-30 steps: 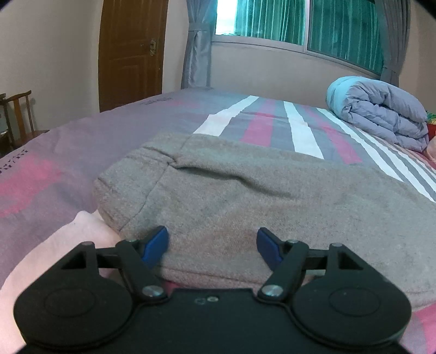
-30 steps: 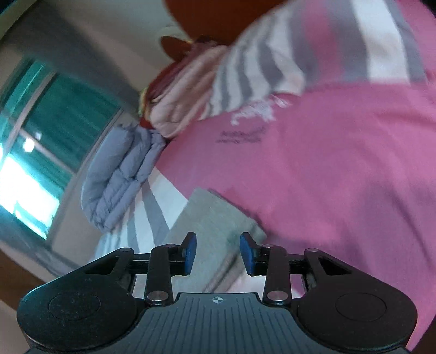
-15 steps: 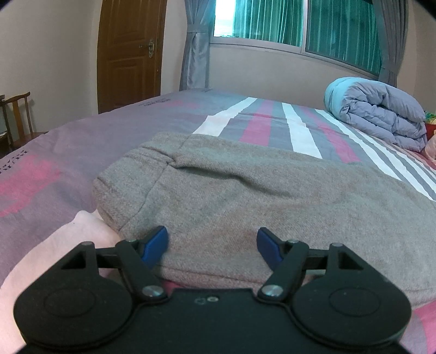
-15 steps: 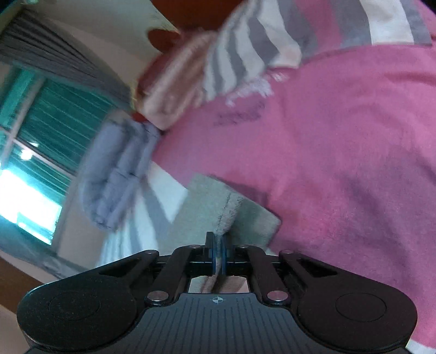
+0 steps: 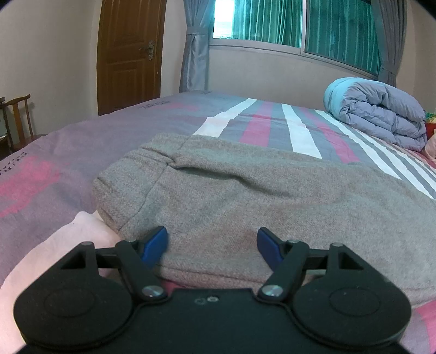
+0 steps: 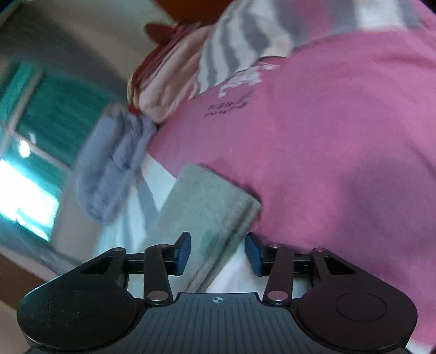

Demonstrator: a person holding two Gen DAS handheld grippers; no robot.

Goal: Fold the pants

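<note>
Grey knit pants lie flat on the striped bed, waistband to the left in the left wrist view. My left gripper is open, its blue pads on either side of the pants' near edge, holding nothing. In the tilted, blurred right wrist view the leg end of the pants lies on the pink sheet. My right gripper is open, with the hem edge running between its pads and not gripped.
A rolled blue-grey duvet lies at the far right of the bed, also in the right wrist view. A pink cloth lies at the near left. A wooden door, a chair and the window are beyond the bed.
My right gripper closed on the pants' hem half a second ago and has now opened again, and the hem lies flat. The left gripper has stayed open and still.
</note>
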